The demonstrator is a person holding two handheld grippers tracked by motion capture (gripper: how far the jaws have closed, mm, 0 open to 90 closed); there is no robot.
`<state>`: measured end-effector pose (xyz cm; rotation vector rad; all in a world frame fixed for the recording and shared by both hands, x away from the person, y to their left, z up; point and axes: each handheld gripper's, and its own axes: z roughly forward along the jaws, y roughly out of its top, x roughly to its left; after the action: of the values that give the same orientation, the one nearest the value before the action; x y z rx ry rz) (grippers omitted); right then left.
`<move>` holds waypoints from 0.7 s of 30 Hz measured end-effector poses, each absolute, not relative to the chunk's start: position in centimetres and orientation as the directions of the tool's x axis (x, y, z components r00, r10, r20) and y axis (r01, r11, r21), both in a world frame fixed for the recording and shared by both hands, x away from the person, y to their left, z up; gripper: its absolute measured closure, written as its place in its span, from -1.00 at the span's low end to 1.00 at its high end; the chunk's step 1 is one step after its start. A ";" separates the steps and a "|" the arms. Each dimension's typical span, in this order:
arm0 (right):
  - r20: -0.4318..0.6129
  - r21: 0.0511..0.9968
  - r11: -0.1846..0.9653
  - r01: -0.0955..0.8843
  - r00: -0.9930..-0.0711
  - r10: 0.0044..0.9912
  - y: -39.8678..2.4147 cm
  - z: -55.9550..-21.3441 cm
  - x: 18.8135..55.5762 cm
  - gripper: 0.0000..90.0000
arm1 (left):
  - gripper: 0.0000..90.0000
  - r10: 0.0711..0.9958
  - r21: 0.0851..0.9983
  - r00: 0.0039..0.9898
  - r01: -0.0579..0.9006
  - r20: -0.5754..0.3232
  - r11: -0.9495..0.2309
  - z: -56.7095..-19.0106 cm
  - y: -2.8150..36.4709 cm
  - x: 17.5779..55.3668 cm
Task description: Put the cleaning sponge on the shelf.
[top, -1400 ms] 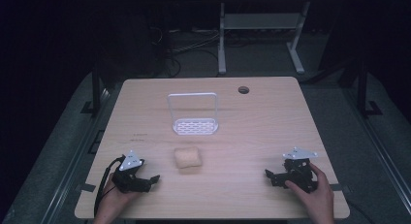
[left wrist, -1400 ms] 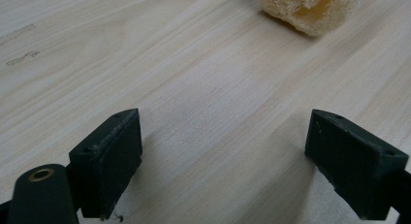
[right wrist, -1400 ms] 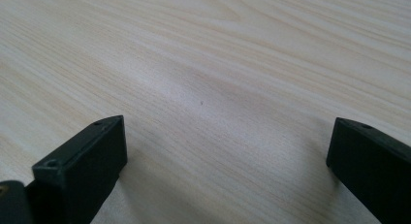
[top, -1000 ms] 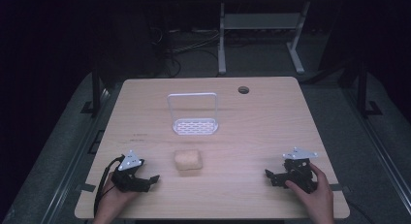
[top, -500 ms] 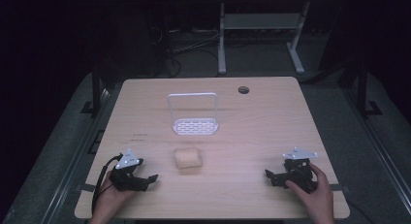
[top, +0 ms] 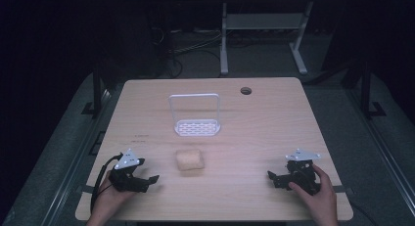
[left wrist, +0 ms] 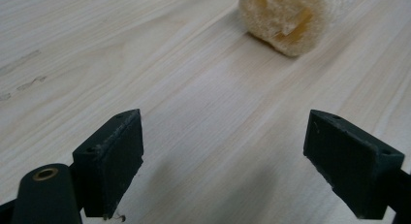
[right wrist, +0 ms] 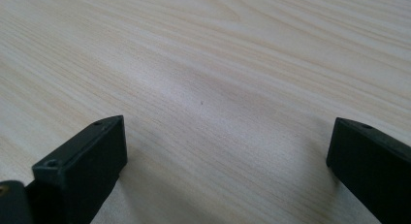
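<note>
A: Found the sponge lying flat on the tabletop, near the front edge and left of centre, just ahead of the left gripper. Looked well apart from the right gripper.

B: And the fingers?

A: Saw both pairs spread wide, gripping nothing. In the left gripper view, caught the sponge beyond the fingers, off towards the right one rather than centred in the gap. In the right gripper view, made out nothing but bare wood between them.

B: So, risks?

A: Judged the off-centre line the main one. Could have nudged the sponge with one finger first and sent it skating over the smooth wood instead of closing round it. Seemed light and soft too, so might have squashed under a hard pinch, or slipped out of a shallow grip on its rounded edge.

B: Any containers?

A: Just one: a small white rack behind the sponge, nearer the middle of the tabletop, with a perforated base and a tall thin frame rising from the back. Held nothing at all. Stood clear of the sponge, not touching.

B: Trouble there?

A: Possibly. Looked lightweight, so might have shifted or tipped if bumped on the frame during a careless placing.
</note>
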<state>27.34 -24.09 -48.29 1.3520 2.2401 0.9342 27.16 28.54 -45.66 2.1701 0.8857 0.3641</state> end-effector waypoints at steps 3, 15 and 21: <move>0.030 0.698 0.323 0.640 -0.476 0.879 -24.1 -48.3 27.3 -0.98 | -0.69 0.686 0.736 0.728 0.474 -0.018 -0.483 -45.3 28.4 27.2; 0.032 0.699 0.320 0.640 -0.475 0.879 -24.1 -48.3 27.3 -0.99 | -0.69 0.645 0.744 0.763 0.448 -0.030 -0.495 -43.7 27.6 27.8; 0.031 0.699 0.322 0.639 -0.476 0.879 -24.1 -48.3 27.3 -0.99 | -0.69 0.630 0.755 0.776 0.435 -0.038 -0.491 -42.9 27.3 28.1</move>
<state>27.34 -24.08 -48.31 1.3517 2.2383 0.9371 28.08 27.31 -42.89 2.1656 0.7890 0.3103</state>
